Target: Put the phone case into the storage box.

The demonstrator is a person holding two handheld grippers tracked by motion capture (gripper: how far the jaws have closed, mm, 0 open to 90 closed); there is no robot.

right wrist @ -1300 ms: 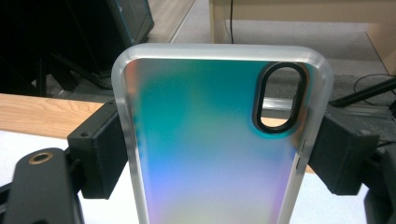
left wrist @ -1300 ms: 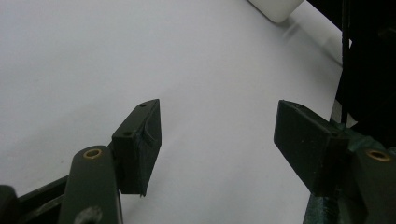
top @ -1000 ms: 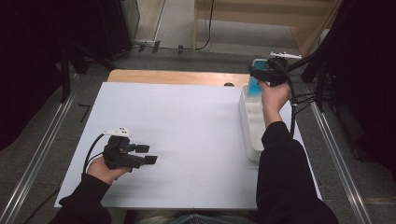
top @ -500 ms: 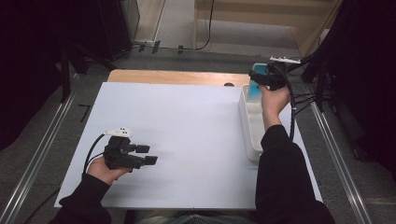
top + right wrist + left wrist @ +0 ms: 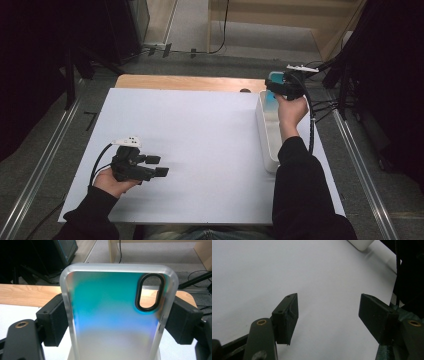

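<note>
One phone case [image 5: 117, 315], one white tray [image 5: 266, 135], two grippers, one table [image 5: 200, 140]

A white table [image 5: 200, 130] with a wooden far edge stands on grey carpet [image 5: 200, 55]; pale wooden furniture [image 5: 280, 20] rises beyond, cables [image 5: 220, 30] trailing.

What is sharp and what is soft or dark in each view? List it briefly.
High view: the white table is evenly lit, the surroundings nearly black. Left gripper view: the left tongs look soft and close, the table plain and bright. Right gripper view: the phone case held in the right tongs shows a teal-to-white sheen, slightly blurred.
</note>
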